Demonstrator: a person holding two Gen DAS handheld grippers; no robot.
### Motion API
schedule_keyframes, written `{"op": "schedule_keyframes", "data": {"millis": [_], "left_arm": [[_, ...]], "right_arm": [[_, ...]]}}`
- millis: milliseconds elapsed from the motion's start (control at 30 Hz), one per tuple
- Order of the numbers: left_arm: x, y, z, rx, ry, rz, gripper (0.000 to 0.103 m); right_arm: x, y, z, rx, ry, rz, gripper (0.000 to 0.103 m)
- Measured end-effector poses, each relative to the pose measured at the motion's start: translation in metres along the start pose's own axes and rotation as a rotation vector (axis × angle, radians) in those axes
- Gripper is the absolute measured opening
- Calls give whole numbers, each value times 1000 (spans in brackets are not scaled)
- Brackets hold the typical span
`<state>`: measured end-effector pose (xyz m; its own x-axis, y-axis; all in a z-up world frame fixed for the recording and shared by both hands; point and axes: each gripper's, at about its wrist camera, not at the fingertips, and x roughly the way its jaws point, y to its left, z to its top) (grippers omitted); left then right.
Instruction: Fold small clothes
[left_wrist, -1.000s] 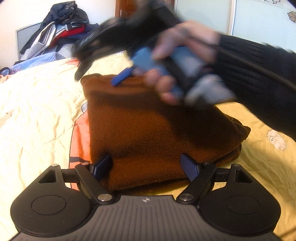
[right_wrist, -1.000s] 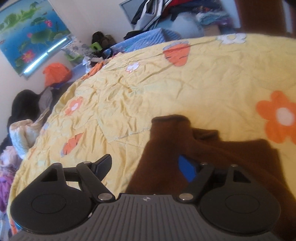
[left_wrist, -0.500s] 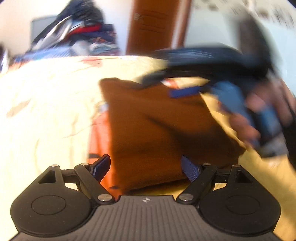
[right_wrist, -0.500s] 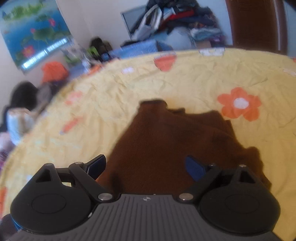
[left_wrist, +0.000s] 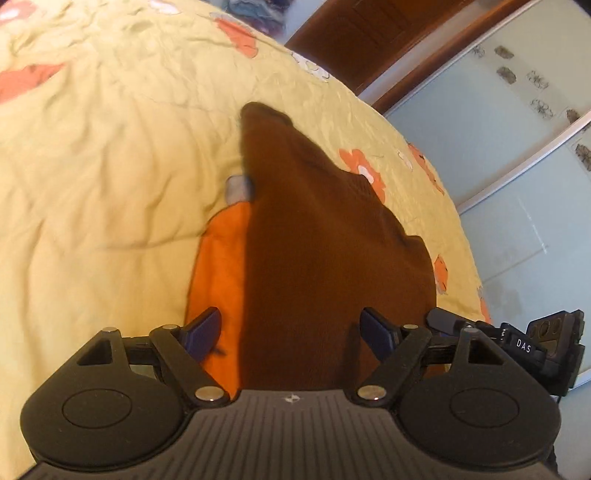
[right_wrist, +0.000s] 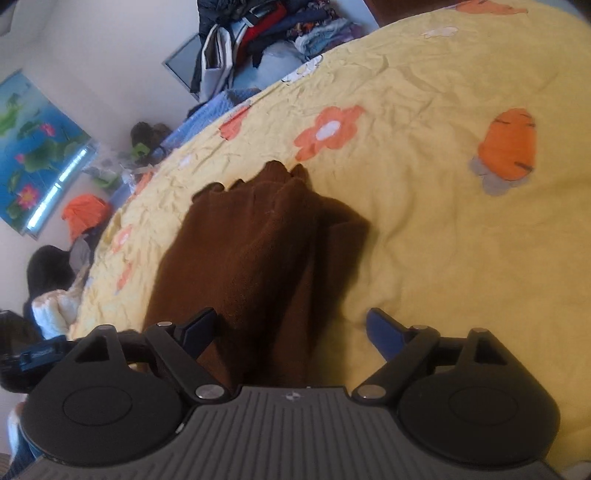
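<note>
A folded brown knit garment (left_wrist: 325, 236) lies on a yellow bedspread (left_wrist: 103, 192) printed with orange flowers and carrots. In the left wrist view it stretches away from the left gripper (left_wrist: 295, 334), covering the right side of an orange carrot print (left_wrist: 221, 266) whose grey top shows at the garment's left edge. The left gripper's jaws stand wide apart with nothing between the blue pads; its left finger is over the carrot print and its right finger over the brown cloth. At the right edge of that view a black part of the other tool (left_wrist: 532, 347) shows beside the bed's side, with a pale sliding wardrobe (left_wrist: 509, 155) and a brown door (left_wrist: 373, 33) beyond. In the right wrist view the garment (right_wrist: 251, 258) shows bunched ridges along its length and a rumpled far end. The right gripper (right_wrist: 291, 330) is also spread wide and holds nothing, its left finger above the cloth, its right finger above bare bedspread (right_wrist: 443, 229). A heap of clothes (right_wrist: 258, 33) and a lotus poster (right_wrist: 33, 147) lie beyond the bed.
</note>
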<state>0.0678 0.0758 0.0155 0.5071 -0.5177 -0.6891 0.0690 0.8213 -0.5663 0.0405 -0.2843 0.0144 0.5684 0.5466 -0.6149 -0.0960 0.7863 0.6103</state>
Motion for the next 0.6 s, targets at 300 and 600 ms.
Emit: {"op": "schedule_keyframes", "data": {"millis": [300, 600], "left_arm": [[-23, -20, -18, 183, -60, 147, 25], [-55, -15, -50, 187, -49, -3, 84]], "right_arm": [[-6, 22, -10, -52, -4, 99, 36], [-32, 6, -38, 61, -19, 152, 72]]}}
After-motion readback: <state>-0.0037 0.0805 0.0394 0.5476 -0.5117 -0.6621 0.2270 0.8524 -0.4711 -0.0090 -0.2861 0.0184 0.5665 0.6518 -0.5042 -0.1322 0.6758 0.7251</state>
